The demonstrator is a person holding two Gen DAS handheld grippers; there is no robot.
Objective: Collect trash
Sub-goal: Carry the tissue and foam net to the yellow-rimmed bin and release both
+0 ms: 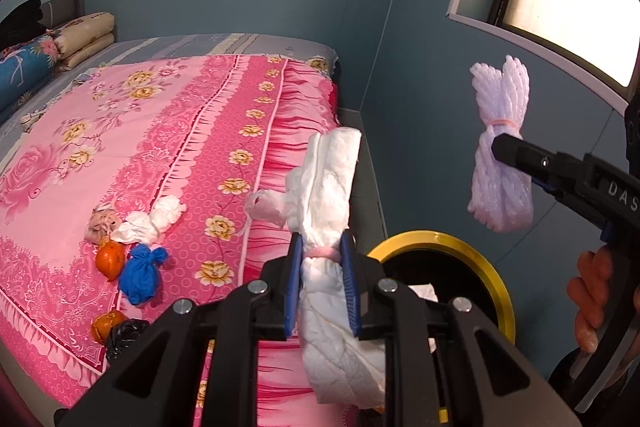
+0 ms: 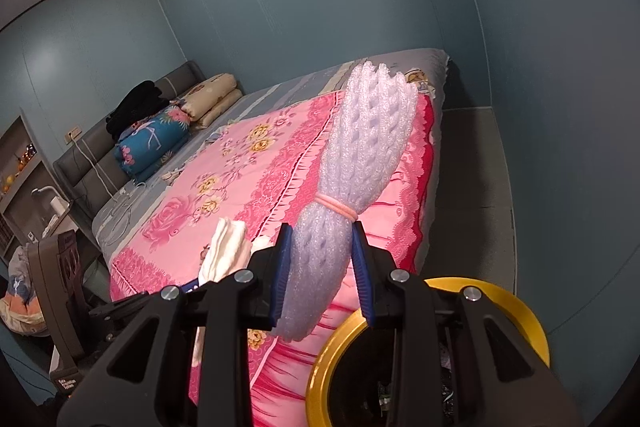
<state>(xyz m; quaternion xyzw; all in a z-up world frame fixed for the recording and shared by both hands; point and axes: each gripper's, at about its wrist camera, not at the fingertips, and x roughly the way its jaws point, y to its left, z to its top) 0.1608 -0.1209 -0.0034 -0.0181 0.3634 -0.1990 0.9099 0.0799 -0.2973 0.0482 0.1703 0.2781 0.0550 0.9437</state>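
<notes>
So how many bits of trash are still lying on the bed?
6, maybe more hidden: a beige wad, two white wads, a blue one, an orange one, another orange by a black bag.

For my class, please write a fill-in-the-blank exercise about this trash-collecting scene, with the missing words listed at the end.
1. The left tongs are shut on a bundle of white ____.
2. The foam net bundle in the right tongs is tied with a ____ band.
3. The bin below both tongs has a ____ rim.
4. The blue knotted bag lies on the ____.

Missing words: paper; pink; yellow; bed
</notes>
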